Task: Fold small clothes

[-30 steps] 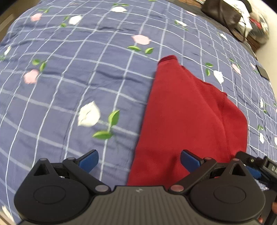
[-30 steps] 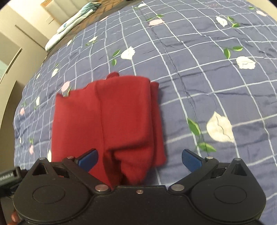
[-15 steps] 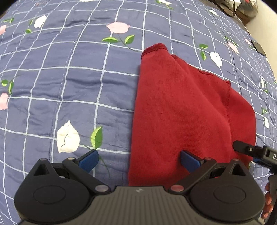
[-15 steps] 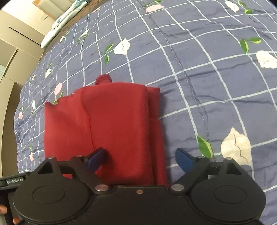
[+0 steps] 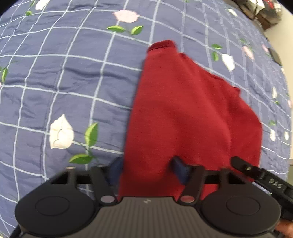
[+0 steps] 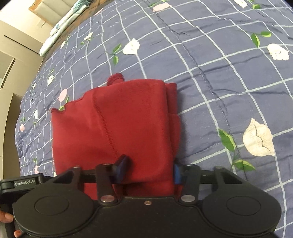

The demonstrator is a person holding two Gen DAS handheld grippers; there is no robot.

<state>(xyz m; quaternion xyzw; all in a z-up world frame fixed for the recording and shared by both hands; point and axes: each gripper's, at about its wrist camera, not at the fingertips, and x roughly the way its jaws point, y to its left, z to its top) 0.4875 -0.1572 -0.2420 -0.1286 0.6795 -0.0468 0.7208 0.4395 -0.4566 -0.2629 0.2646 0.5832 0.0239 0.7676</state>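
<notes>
Bed: quilt (image 6: 228, 60), blue check with flower print, covers nearly all of both views; it carries the garment.
Garment: red knit garment (image 6: 119, 124), already folded into a rough block, lies flat on the quilt, near edge at both tools. A seam runs near to far down its top layer; a small cuff or tab pokes out at the far edge.
Left tool (image 5: 146, 169): straddles the near left corner of the garment, fingers partly closed with cloth bunched between them; they look about to pinch, but blur keeps me from telling whether the grip is made.
Right tool (image 6: 149, 171): set over the near right corner, fingers narrowed onto a thick fold of cloth, pads pressing its sides; judged a firm hold.
Why so: one tool per near corner suits lifting the near edge and carrying it to the far edge for the next fold.
Surroundings: pillow (image 6: 60, 29) and pale wall at far left in the right view; dark clutter (image 5: 260, 11) at the far right in the left view, well apart.
Obstruction: nothing lies on the garment's path; loose layers at the right side may slip.
</notes>
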